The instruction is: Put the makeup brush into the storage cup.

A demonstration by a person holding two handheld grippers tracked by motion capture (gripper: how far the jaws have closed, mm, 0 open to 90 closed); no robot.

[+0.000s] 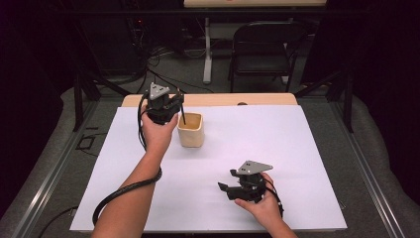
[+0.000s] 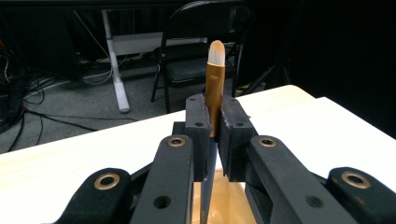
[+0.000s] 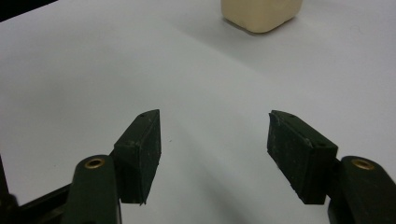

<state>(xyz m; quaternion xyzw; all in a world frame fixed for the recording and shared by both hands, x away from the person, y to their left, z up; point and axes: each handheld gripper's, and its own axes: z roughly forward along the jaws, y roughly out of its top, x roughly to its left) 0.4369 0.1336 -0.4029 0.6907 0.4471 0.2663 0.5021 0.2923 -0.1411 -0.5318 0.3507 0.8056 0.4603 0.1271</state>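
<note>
My left gripper (image 1: 177,103) hovers at the back left of the table, just above a beige cup (image 1: 191,130). It is shut on a thin brush (image 2: 215,88) with a gold ferrule and a whitish tip that sticks up past the jaws of the left gripper (image 2: 214,123). The brush's dark handle (image 1: 183,115) hangs down into the cup's mouth (image 2: 224,200). Near the front edge, my right gripper (image 1: 226,179) rests low over the white sheet, pointing left. This right gripper (image 3: 215,144) is open with nothing between its jaws, and the cup (image 3: 261,14) stands far ahead of it.
A white sheet (image 1: 277,148) covers most of the wooden table (image 1: 267,99). A black folding chair (image 1: 265,49) and a white desk leg (image 1: 207,49) stand on the floor beyond the far edge. Black cables trail from both grippers.
</note>
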